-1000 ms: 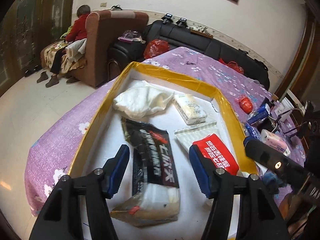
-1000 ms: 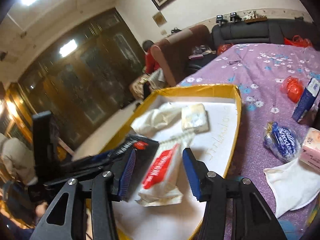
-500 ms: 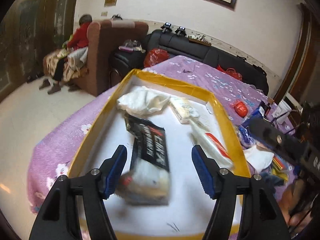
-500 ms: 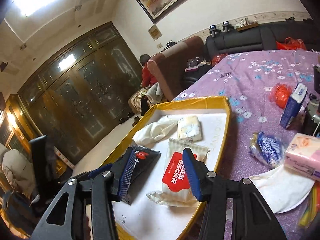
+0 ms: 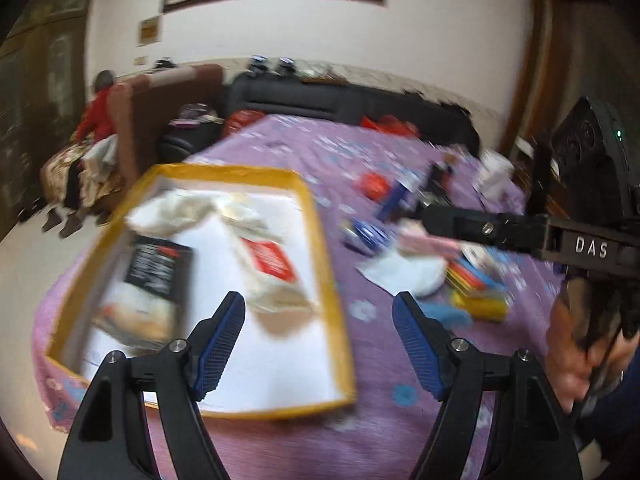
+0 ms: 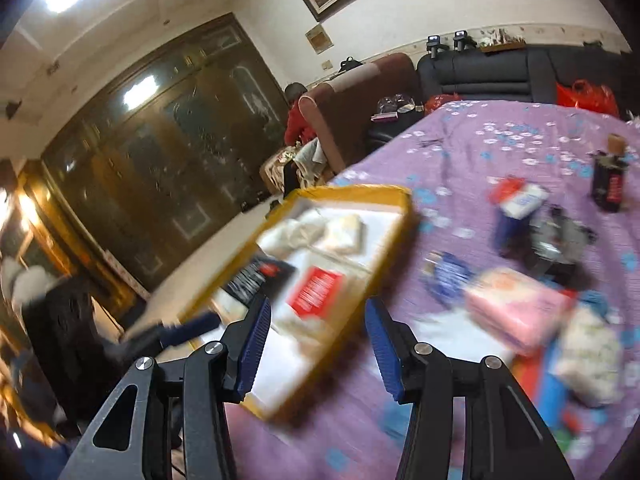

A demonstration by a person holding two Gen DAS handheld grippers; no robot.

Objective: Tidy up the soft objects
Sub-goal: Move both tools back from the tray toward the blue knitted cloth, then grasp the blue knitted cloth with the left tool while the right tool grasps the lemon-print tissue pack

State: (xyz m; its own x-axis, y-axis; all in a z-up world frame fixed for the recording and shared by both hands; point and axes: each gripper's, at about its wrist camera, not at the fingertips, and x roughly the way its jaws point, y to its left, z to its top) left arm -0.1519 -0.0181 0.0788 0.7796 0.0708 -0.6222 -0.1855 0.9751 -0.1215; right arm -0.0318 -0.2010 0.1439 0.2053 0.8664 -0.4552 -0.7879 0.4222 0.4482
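Yellow-edged box (image 5: 320, 248) at the left of the frame holds soft packs so they stay tidy, while both the left gripper (image 5: 319, 344) and right gripper (image 6: 318, 346) hang wide apart, empty, near the pink pack (image 6: 516, 308).

Ahead and left of your left gripper's (image 5: 318, 338) jaws, the tray (image 5: 320, 240) holds packets; loose packs (image 5: 476, 280) lie ahead-right on the table (image 5: 360, 440).

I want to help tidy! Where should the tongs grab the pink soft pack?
Probably across the pink pack's short sides, coming straight down from above. It lies flat on the purple cloth, its top uncovered; other things crowd its far and right sides.
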